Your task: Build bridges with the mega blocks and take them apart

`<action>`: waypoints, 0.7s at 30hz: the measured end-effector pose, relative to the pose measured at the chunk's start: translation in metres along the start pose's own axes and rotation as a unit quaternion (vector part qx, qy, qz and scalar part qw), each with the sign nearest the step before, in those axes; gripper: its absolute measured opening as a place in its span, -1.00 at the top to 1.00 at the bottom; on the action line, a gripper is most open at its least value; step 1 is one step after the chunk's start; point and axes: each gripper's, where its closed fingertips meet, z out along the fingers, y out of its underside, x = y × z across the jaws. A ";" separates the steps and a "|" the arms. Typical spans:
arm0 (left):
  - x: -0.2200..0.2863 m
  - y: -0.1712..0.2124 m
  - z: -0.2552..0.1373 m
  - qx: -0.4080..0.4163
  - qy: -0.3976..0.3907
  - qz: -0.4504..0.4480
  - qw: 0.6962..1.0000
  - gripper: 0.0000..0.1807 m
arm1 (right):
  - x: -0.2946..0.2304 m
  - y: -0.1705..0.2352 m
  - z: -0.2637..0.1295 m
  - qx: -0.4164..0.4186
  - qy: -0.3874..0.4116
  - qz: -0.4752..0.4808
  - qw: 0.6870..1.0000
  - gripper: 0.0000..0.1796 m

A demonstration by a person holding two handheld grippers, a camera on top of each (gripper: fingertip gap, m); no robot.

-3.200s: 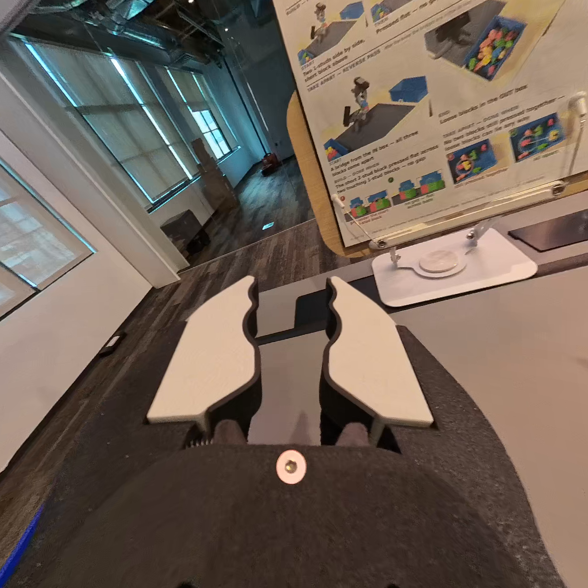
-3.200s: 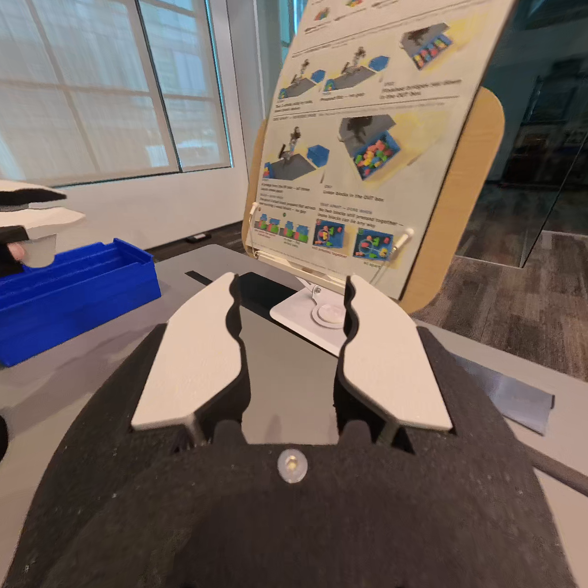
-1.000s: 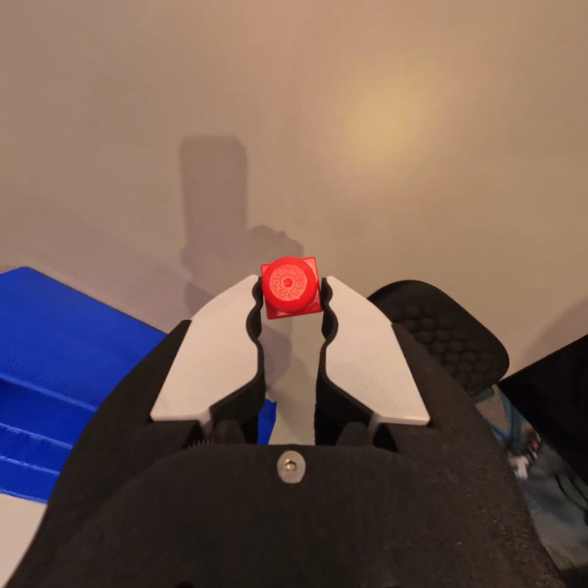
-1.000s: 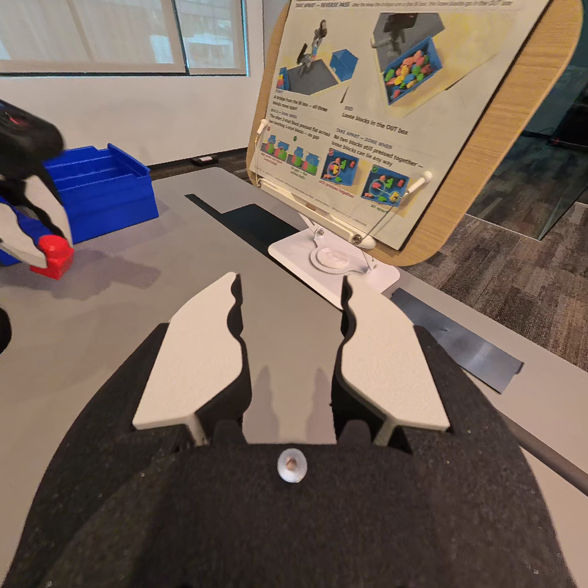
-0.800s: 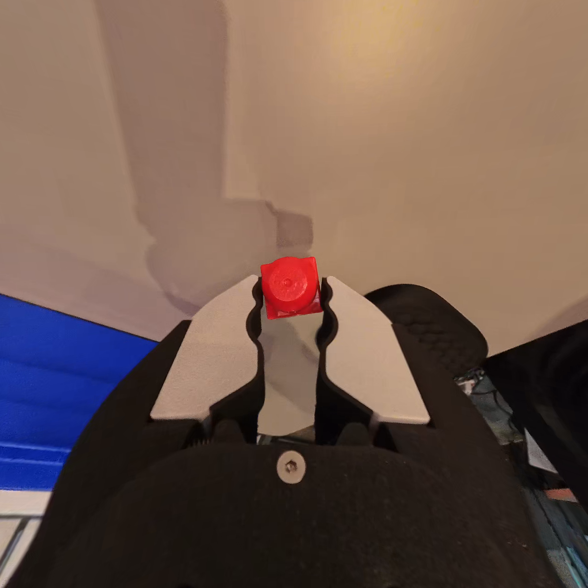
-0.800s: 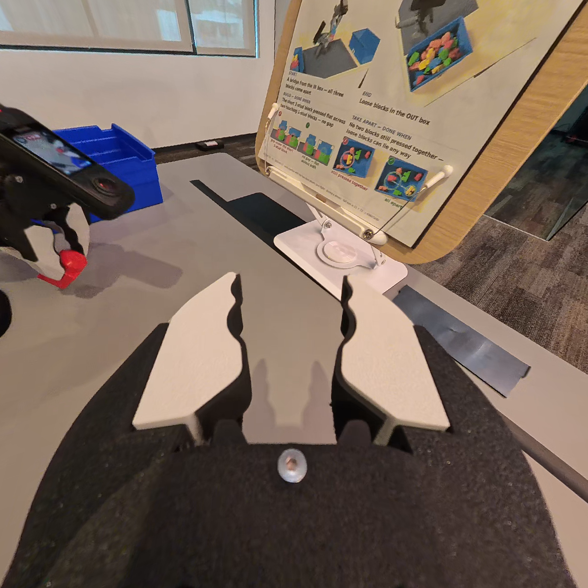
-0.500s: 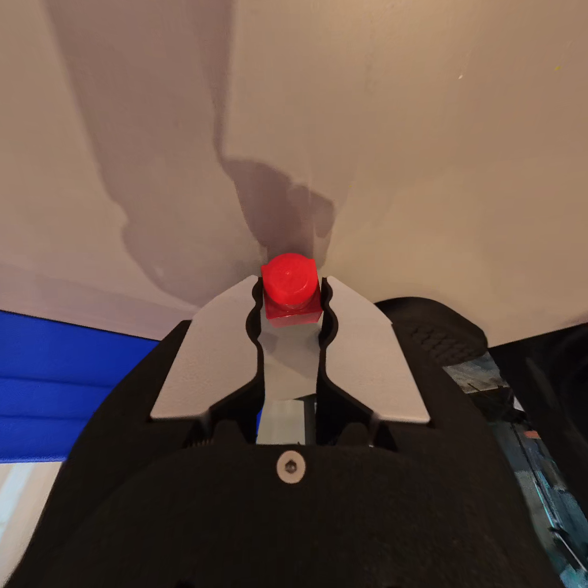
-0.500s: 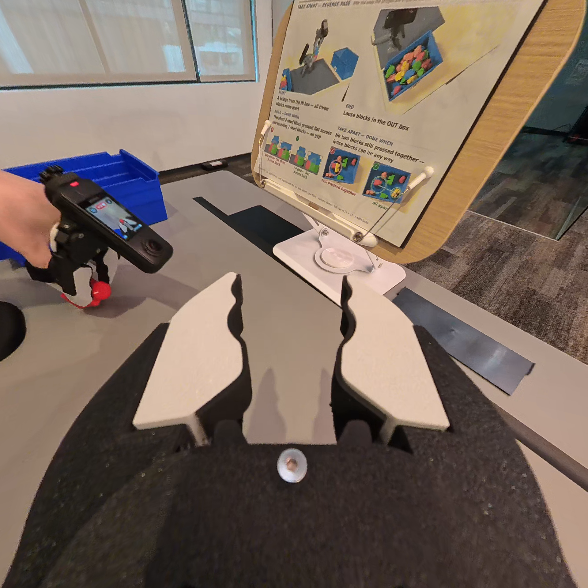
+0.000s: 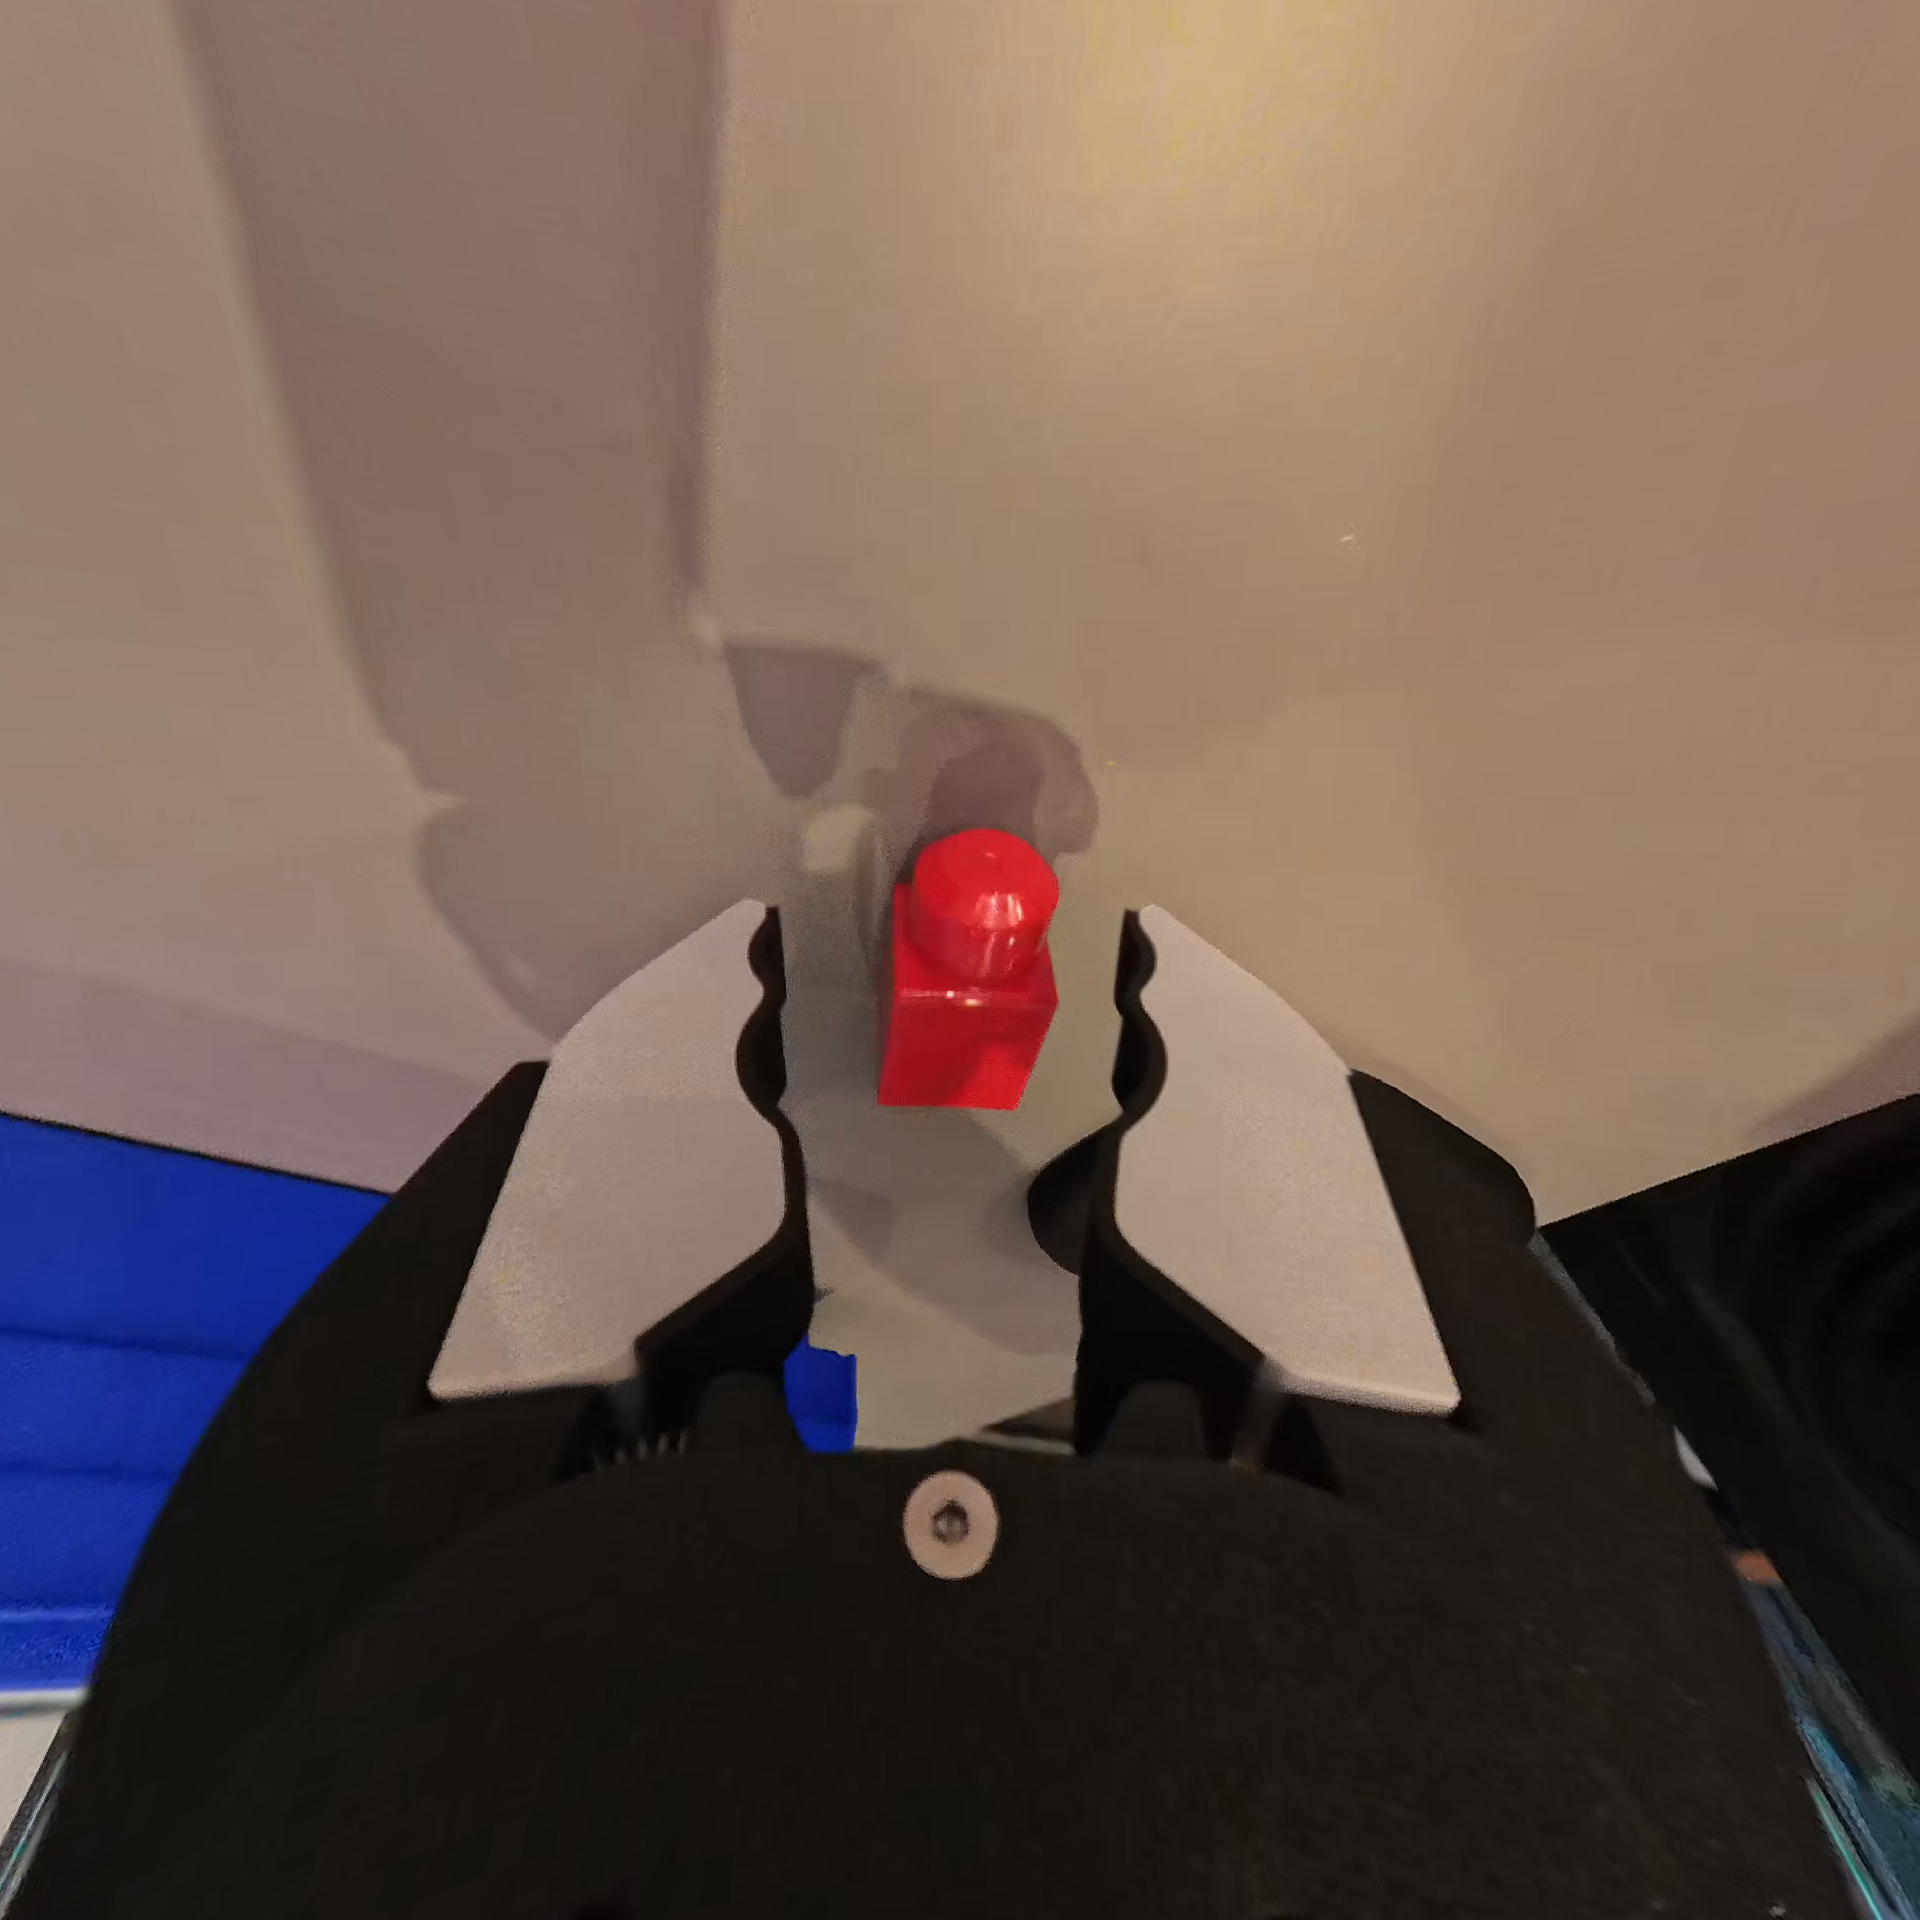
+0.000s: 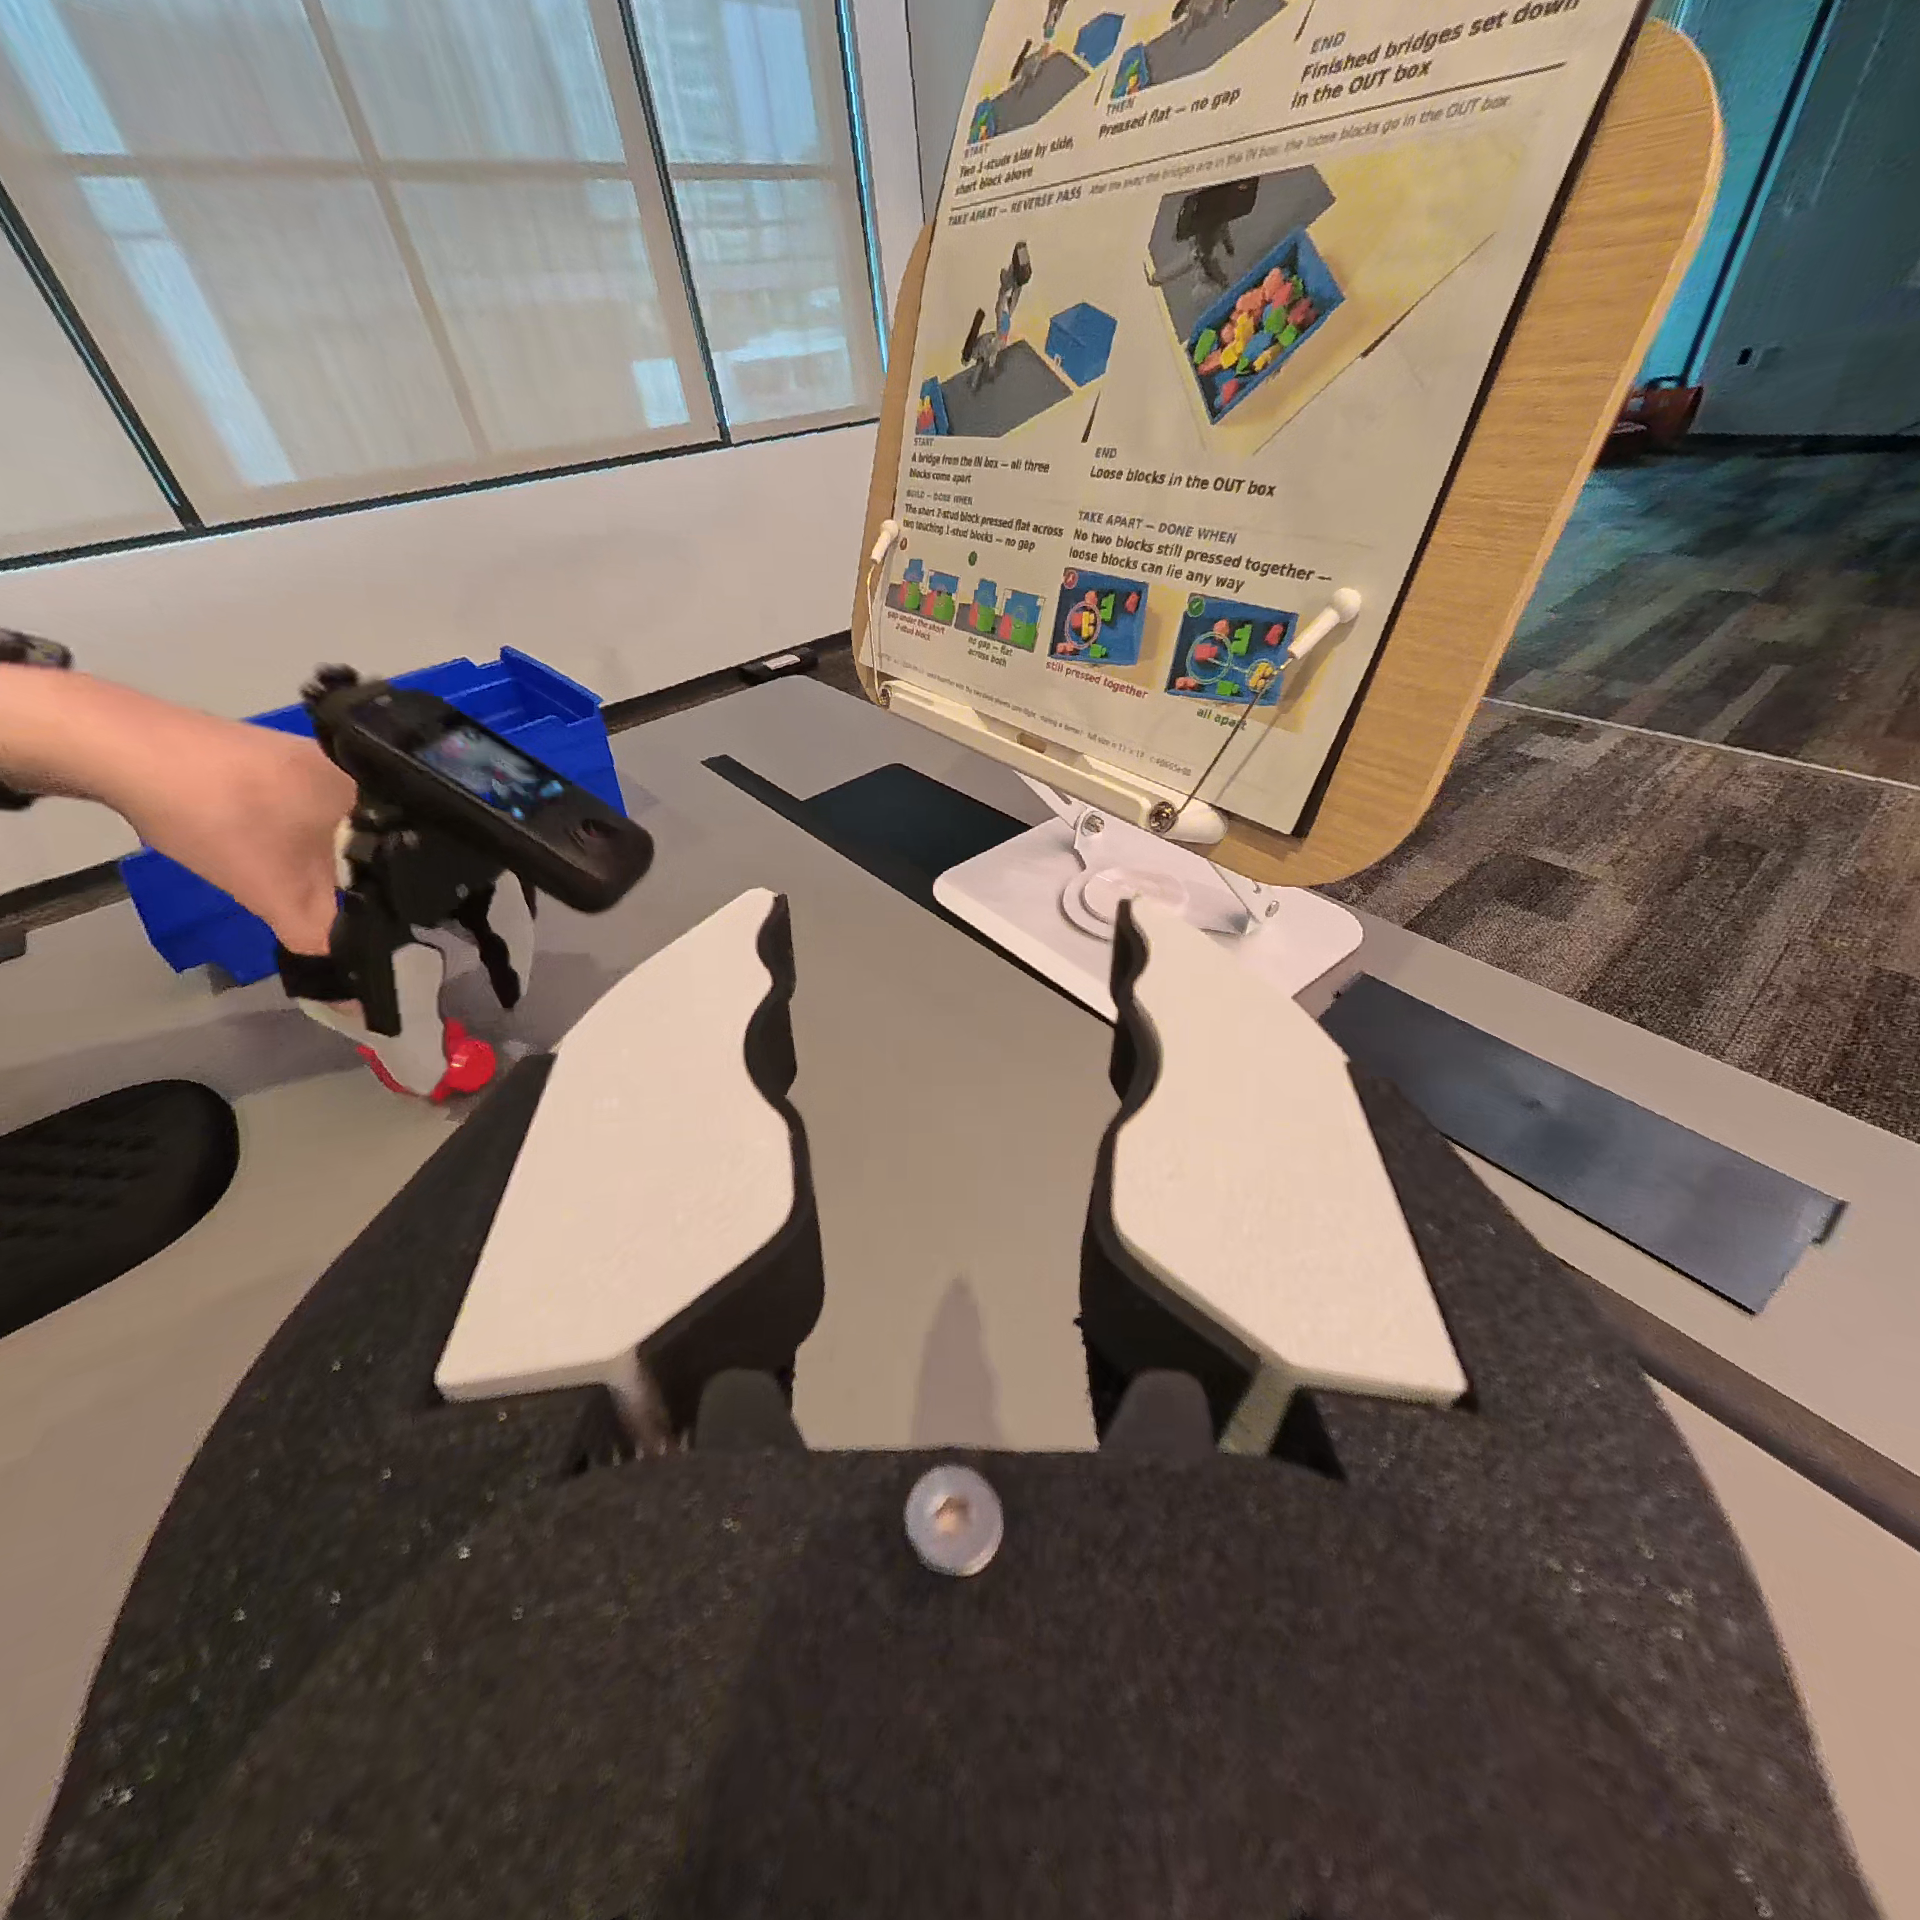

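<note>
One red block (image 9: pixel 966 997) upright on the grey surface (image 9: pixel 1351 416), sitting between the left gripper (image 9: pixel 948 925) jaws, which are spread and clear of it; right gripper (image 10: pixel 948 914) jaws apart, holding nothing

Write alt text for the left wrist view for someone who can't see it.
A small red one-stud block stands upright on a grey table, between the open fingers of the left gripper, which do not touch it. A blue bin shows at the lower left edge.
</note>
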 end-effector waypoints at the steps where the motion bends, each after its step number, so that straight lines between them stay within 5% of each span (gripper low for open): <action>1: 0.000 -0.002 -0.009 0.022 0.001 0.001 1.000 0.32 | 0.001 0.001 -0.001 -0.001 0.002 0.000 1.000 0.35; 6: -0.020 0.009 -0.095 0.208 -0.009 -0.018 0.978 0.39 | 0.008 0.008 -0.004 -0.011 0.009 0.006 1.000 0.35; 11: -0.131 0.115 -0.151 0.319 -0.109 -0.147 0.930 0.44 | -0.003 -0.001 -0.003 0.013 -0.026 0.030 0.999 0.34; 15: -0.208 0.184 -0.107 0.333 -0.102 -0.311 0.884 0.47 | -0.006 -0.001 0.000 0.001 -0.019 0.013 1.000 0.35; 21: -0.240 0.162 -0.027 0.376 0.043 -0.410 0.830 0.48 | -0.009 -0.004 0.004 -0.019 0.005 -0.030 0.999 0.35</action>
